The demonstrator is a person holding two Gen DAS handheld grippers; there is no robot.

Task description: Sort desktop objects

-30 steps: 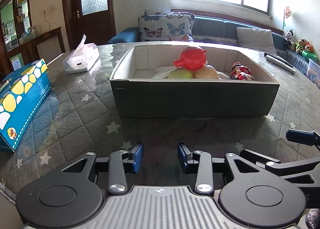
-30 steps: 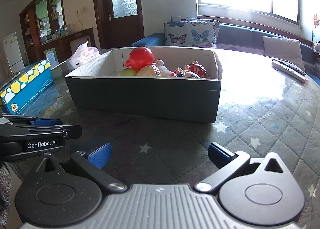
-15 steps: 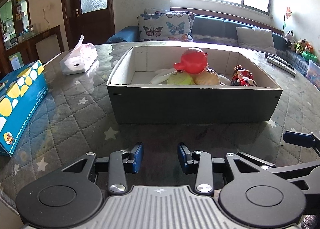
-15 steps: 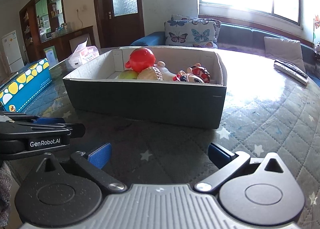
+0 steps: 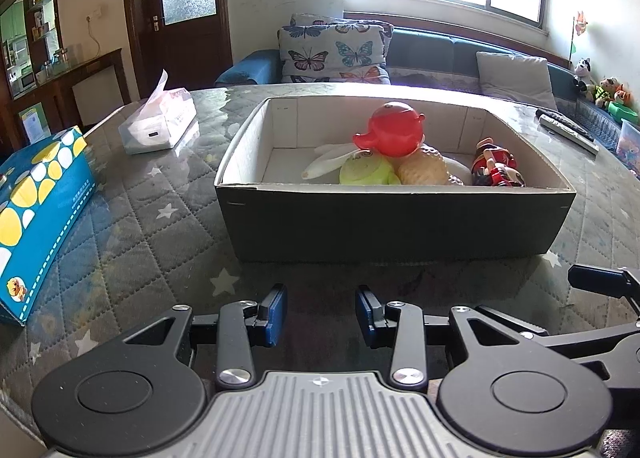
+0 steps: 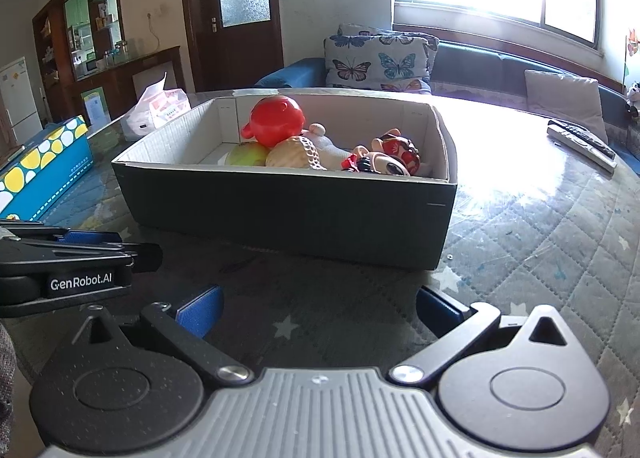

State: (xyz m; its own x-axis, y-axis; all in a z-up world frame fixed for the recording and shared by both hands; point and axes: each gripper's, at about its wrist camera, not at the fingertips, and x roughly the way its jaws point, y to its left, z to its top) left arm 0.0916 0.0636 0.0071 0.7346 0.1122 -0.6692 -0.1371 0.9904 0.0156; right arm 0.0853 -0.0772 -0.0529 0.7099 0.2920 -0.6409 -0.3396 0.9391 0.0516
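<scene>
A dark cardboard box (image 5: 392, 226) stands on the quilted table and also shows in the right wrist view (image 6: 280, 218). Inside lie a red round toy (image 5: 390, 130), a green ball (image 5: 366, 174), a tan ribbed toy (image 5: 424, 170), a white toy (image 5: 328, 158) and a red figure (image 5: 496, 166). My left gripper (image 5: 321, 314) is partly open and empty, hovering over the table in front of the box. My right gripper (image 6: 318, 310) is wide open and empty, near the box's front right corner. The left gripper's body (image 6: 72, 270) shows at the left of the right wrist view.
A blue and yellow box (image 5: 36, 214) lies at the table's left edge. A white tissue pack (image 5: 160, 122) sits at the back left. A remote control (image 6: 580, 142) lies at the far right. A sofa with butterfly cushions (image 5: 336, 54) stands behind the table.
Both grippers have risen and tilted a little, so the box's inside shows more. The jaws have not changed.
</scene>
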